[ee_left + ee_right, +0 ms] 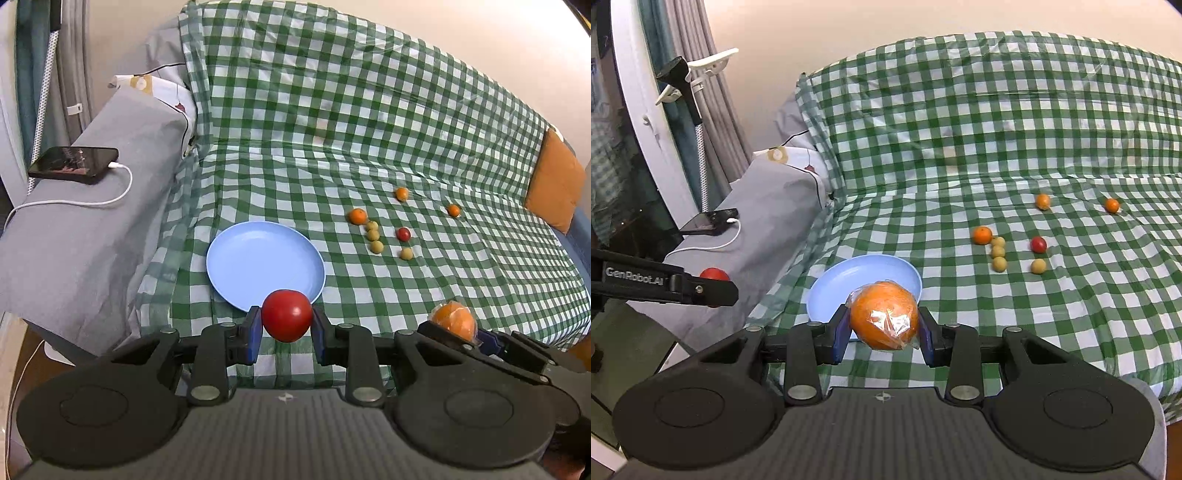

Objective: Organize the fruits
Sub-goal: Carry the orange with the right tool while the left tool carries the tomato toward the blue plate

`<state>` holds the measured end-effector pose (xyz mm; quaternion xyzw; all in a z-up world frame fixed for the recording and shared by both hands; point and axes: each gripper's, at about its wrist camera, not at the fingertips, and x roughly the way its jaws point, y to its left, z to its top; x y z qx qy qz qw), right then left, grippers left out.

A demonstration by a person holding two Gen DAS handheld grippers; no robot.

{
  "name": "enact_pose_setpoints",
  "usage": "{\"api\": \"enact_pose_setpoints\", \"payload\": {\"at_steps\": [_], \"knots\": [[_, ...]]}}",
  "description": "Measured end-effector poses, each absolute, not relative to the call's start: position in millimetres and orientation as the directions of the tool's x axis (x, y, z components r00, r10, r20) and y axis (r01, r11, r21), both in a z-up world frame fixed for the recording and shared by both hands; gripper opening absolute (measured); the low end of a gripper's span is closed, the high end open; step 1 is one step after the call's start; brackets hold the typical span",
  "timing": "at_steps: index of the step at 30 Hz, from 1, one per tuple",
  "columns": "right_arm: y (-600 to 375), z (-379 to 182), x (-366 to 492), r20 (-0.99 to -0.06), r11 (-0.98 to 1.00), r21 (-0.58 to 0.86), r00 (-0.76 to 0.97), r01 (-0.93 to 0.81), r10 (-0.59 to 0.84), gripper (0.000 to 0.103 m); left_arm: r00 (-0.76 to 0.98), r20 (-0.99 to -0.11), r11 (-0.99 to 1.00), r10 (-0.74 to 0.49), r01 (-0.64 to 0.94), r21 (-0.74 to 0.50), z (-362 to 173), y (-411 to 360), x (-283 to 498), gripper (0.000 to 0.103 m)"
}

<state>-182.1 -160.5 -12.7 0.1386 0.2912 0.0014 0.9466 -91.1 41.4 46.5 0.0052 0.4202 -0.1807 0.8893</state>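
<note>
My left gripper [287,326] is shut on a red tomato [287,314], held just in front of the near rim of the empty blue plate [258,258]. My right gripper [884,325] is shut on a plastic-wrapped orange [884,319], also held at the near edge of the plate [849,280]. The orange shows in the left wrist view [454,320] at the right. The tomato shows in the right wrist view [714,275] at the left. Small fruits lie on the checked cloth right of the plate: oranges [357,216], a red one [403,234], several yellow-green ones [376,246].
A green-checked cloth [332,110] covers the sofa seat and back. A phone [74,164] on a white cable lies on the grey armrest at the left. An orange cushion [556,184] sits at the far right. A curtain and white frame [646,110] stand left.
</note>
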Motion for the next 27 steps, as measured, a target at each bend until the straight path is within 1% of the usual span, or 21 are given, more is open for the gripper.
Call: {"api": "enact_pose_setpoints", "payload": {"at_steps": [27], "knots": [[-151.5,-21.9,-173.4,-0.602,0.961,0.256,0.795,0.100,0.078,0.039,0.558,-0.769,0.937,-0.312,0.314,-0.152,32.8,42.6,-71.1,0.031]]}}
